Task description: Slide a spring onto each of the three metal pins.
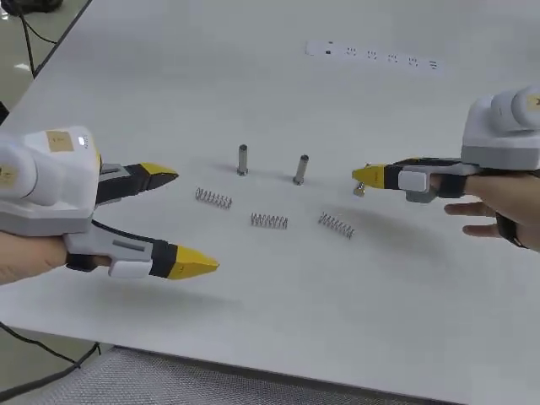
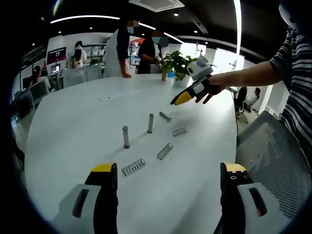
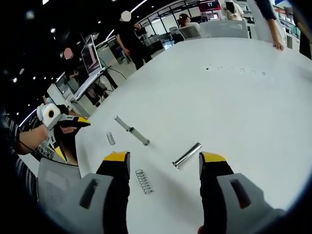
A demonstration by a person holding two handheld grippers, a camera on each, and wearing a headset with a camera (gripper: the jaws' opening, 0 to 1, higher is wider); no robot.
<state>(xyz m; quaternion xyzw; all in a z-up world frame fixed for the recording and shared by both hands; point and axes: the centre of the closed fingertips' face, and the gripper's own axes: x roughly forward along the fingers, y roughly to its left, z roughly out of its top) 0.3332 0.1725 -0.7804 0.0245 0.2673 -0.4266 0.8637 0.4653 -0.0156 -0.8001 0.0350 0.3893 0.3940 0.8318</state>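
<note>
Wide, empty left gripper (image 1: 192,221) hovers near-left of the middle spring (image 1: 268,221). Behind that spring stand two pins (image 1: 243,160). To its right a third pin (image 1: 359,190) lies flat before the wide, empty right gripper (image 3: 165,160). A clumsy pinch could roll it away.

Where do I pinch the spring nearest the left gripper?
Pinch the spring at its middle, across the coils, coming down from above with the left gripper: it lies flat on the table, long and thin, and its sides are free.

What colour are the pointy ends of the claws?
Bright yellow, on both the left claw and the right claw; the head view shows it best.
</note>
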